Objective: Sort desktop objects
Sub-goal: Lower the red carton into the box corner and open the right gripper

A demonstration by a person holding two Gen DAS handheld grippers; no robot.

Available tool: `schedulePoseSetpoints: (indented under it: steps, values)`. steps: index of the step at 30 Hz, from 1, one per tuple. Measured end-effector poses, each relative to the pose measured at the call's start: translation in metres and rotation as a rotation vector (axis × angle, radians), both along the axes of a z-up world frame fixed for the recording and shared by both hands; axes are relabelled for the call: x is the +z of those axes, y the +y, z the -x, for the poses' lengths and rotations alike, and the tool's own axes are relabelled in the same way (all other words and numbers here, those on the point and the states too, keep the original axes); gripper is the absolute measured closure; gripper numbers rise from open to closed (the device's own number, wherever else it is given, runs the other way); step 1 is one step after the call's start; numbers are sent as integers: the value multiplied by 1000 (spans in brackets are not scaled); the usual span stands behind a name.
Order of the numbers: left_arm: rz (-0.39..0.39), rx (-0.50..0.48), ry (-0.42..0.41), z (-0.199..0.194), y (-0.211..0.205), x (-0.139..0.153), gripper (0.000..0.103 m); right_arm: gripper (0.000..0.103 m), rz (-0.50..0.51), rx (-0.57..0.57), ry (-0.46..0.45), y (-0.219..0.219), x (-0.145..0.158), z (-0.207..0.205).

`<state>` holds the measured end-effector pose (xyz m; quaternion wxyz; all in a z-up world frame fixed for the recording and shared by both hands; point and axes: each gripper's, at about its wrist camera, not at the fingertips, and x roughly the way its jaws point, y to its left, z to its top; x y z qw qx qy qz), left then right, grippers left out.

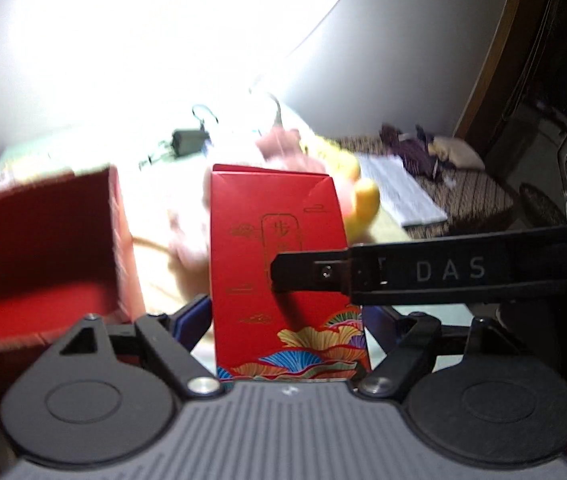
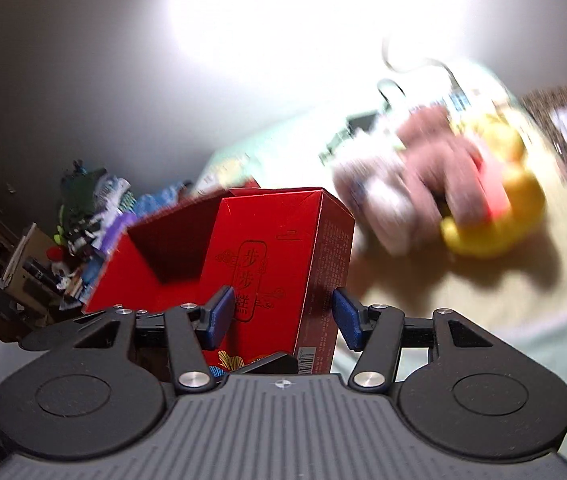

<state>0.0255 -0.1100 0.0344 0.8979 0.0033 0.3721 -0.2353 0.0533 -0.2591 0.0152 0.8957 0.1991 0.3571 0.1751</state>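
Far left in both views there's an open red tray (image 1: 39, 240), a box with a dark red lining, sitting just beside the red carton (image 1: 279, 264) with gold characters and a colourful fan pattern near its base. The carton stands upright, and both grippers are on it. The left gripper (image 1: 283, 316) has its blue fingers (image 1: 191, 316) pressed against the carton's two sides, so it's clamped on it, and the carton fills the gap completely. In the right wrist view the right gripper (image 2: 279, 316) also straddles the carton; the left pad touches the front face, the right pad sits right at the side edge, so it looks gripped too, though contact on that side is hard to tell. A black finger marked "DAS" crosses the carton's front in the left wrist view. Further right, behind the carton, there's a blurry pink plush (image 2: 423, 184) and a yellow duck (image 2: 499, 216) on the tabletop (image 2: 503, 280), with a white keyboard (image 1: 403, 188) off to the right on a woven mat.
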Motion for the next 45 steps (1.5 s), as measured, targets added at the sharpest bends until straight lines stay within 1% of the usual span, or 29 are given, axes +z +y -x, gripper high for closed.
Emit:
schedulePoseSetpoints:
  steps: [2,4,6,9,12,17,20,23,26,28,29,30,31,32,33,34,36,37,39,43,45]
  values:
    - [5,14,-52,-8,16,20,22,45,8,21,-62,16,17,-12]
    - [5,31,-97,-19,37,34,22,45,8,42,-99,34,29,-26]
    - [-7,52,-125,-30,59,42,22,45,3,69,-107,56,35,-43]
    - [-15,98,-118,-45,101,43,22,45,6,123,-93,99,31,-71]
    - [-26,148,-62,-66,143,27,22,45,6,170,-24,141,14,-95]
    - [-74,213,75,-95,196,-24,22,46,50,243,122,204,-29,-121]
    - [-87,237,160,-108,218,-53,22,46,58,263,208,227,-49,-136]
    - [-111,240,222,-121,230,-72,22,47,35,258,293,236,-65,-149]
    - [-135,242,271,-131,235,-81,22,48,14,250,381,240,-78,-163]
    - [-136,246,302,-133,239,-84,24,48,14,243,421,241,-83,-168]
    - [-121,244,319,-135,242,-83,24,49,12,235,428,241,-82,-170]
    - [-114,239,325,-136,243,-82,25,51,12,231,429,242,-82,-172]
    - [-120,236,322,-137,243,-81,25,56,12,231,449,243,-83,-175]
    - [-142,240,324,-138,242,-80,27,57,11,235,479,244,-85,-178]
    - [-161,242,329,-139,241,-80,27,57,11,248,507,246,-87,-180]
    - [-161,242,336,-140,243,-81,27,57,23,253,521,249,-89,-180]
    - [-141,241,345,-140,246,-80,28,57,52,259,540,254,-94,-182]
    - [-138,242,347,-139,247,-80,28,56,49,260,547,255,-94,-183]
    - [-134,233,342,-135,251,-78,34,56,35,253,554,252,-94,-184]
    - [-105,205,323,-121,255,-71,34,57,-18,241,610,248,-101,-190]
    - [-100,198,302,-116,257,-65,35,58,-17,250,638,250,-105,-190]
